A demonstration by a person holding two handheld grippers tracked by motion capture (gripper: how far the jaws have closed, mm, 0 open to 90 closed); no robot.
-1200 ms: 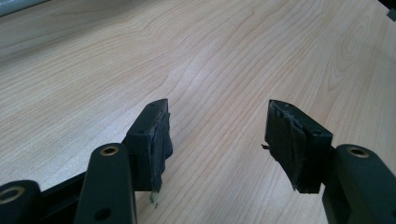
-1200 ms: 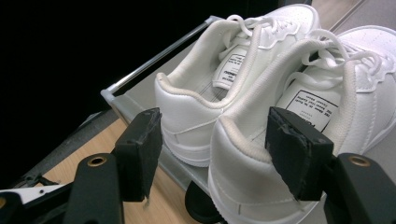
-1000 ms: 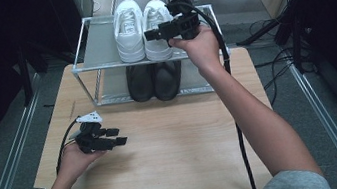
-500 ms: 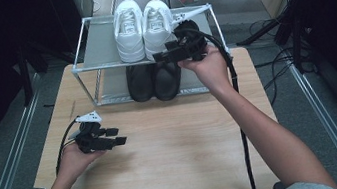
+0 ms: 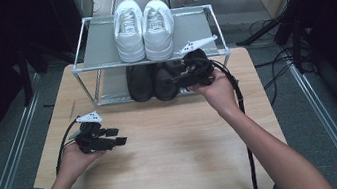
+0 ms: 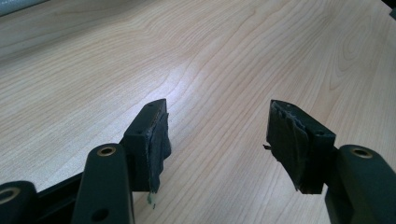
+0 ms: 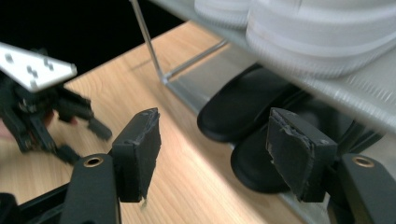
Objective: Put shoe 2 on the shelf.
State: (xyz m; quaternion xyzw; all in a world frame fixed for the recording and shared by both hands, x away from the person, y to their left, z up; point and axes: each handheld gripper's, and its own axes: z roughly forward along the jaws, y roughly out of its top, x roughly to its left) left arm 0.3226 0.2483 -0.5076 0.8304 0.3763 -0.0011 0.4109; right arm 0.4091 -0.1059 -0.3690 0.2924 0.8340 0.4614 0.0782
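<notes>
A pair of white sneakers stands on the top shelf of a metal shoe rack. On the lower shelf a pair of black shoes sits side by side. My right gripper hangs just in front of the right black shoe, open and holding nothing. In the right gripper view its jaws frame the black shoes, with the white sneakers above. My left gripper rests low over the wooden table, open and empty. The left gripper has bare wood between its jaws.
The rack stands at the far edge of the table, and its thin front post rises close to my right gripper. Cables trail from both grippers. Dark floor and metal rails flank the table.
My right gripper has come down from beside the white sneakers on the top shelf to the lower shelf, in front of the black shoes. The left gripper has stayed put.
</notes>
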